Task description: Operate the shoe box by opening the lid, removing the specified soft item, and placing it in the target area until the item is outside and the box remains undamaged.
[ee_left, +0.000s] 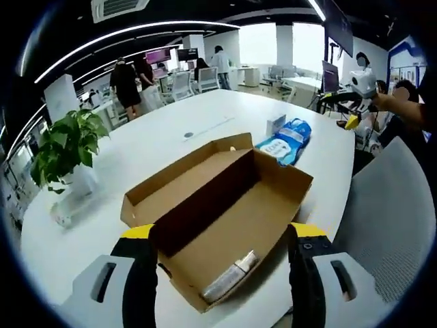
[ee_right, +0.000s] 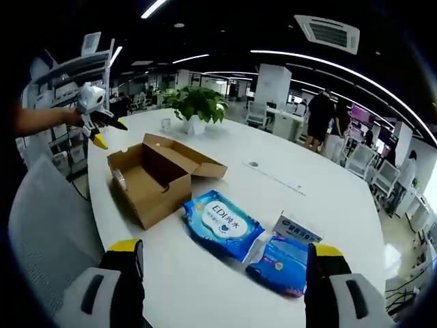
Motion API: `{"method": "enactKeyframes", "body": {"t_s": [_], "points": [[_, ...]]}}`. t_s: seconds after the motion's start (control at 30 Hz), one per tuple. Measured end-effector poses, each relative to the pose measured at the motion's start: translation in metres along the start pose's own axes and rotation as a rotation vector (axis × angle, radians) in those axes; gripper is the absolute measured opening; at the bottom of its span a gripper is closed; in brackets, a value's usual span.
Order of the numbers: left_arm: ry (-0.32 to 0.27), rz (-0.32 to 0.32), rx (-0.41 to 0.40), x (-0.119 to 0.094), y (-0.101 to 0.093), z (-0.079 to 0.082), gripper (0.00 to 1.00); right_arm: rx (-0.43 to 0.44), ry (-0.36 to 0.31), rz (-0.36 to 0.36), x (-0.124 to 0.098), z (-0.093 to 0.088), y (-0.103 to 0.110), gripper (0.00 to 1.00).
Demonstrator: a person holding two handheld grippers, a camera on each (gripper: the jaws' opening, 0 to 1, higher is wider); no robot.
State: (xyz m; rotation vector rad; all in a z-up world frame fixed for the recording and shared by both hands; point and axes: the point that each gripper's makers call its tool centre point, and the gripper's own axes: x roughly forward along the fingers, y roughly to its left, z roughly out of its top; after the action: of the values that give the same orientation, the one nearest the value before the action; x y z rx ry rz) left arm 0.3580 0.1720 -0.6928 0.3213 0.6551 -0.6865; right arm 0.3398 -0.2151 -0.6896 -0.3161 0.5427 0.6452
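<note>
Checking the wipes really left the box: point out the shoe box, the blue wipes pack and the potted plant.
shoe box [ee_right: 153,198]: right gripper view, outer side wall.
blue wipes pack [ee_right: 220,224]: right gripper view, printed top.
potted plant [ee_left: 65,143]: left gripper view, leaves.

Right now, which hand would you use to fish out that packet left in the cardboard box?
Left, probably. The left gripper sits open right at the near end of the open shoe box, where the wrapped packet lies. The right gripper hangs over the blue wipes packs, away from the box.
</note>
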Motion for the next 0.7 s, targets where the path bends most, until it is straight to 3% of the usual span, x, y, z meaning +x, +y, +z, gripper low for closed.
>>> {"method": "enactKeyframes", "body": {"t_s": [0.57, 0.7], "points": [[0.143, -0.093, 0.085, 0.022, 0.015, -0.014, 0.71, 0.045, -0.026, -0.036, -0.019, -0.001, 0.030, 1.00], [0.183, -0.120, 0.116, 0.026, 0.017, -0.017, 0.68, 0.021, -0.020, -0.052, -0.023, -0.003, 0.038, 1.00]]}}
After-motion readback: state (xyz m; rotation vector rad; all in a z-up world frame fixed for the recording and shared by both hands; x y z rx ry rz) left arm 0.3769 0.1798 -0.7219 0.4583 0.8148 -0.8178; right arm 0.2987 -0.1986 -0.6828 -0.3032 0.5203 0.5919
